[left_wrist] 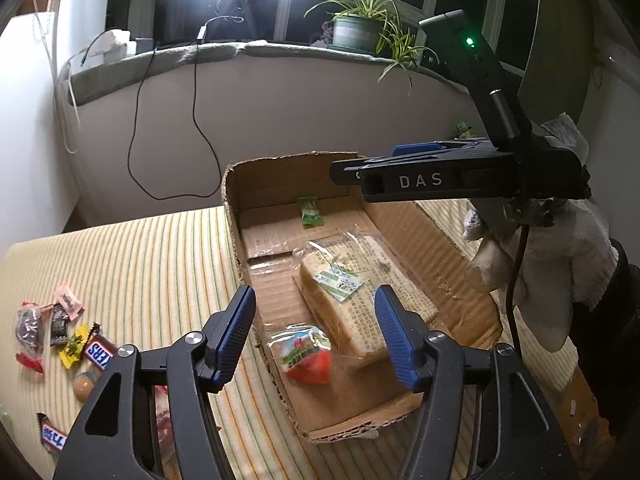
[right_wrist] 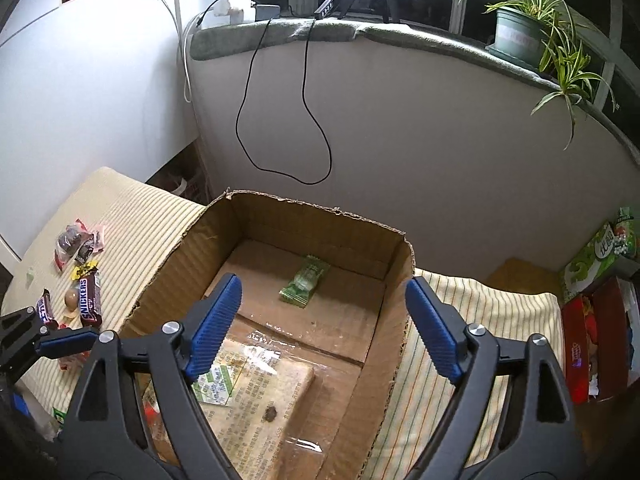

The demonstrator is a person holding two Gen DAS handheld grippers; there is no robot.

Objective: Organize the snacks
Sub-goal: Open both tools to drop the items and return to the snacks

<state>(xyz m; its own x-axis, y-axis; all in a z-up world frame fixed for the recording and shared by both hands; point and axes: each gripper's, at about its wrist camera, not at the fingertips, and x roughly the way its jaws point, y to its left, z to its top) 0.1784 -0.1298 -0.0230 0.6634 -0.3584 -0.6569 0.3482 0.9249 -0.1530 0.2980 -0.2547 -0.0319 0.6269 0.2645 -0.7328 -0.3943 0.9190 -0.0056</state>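
Hovering open and empty over the torn brown cardboard box [left_wrist: 404, 240], both tongs, left tongs [left_wrist: 316, 332] and right tongs [right_wrist: 324, 320]; loose wrapped candies [left_wrist: 68, 340] lie at the striped surface's [left_wrist: 140, 264] left edge, nearer the left.

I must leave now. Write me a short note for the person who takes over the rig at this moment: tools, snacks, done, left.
Left tool: open, empty, above the near end of the cardboard box.
Right tool: open, empty, over the box as well.
In the box: bagged bread loaf, red and green packet at its near end, small green packet at the far end.
Outside, on the striped cloth left of the box: two Snickers bars, a round brown sweet and several small wrapped candies.
Done: three items boxed.
Left: move the loose candies into the box.
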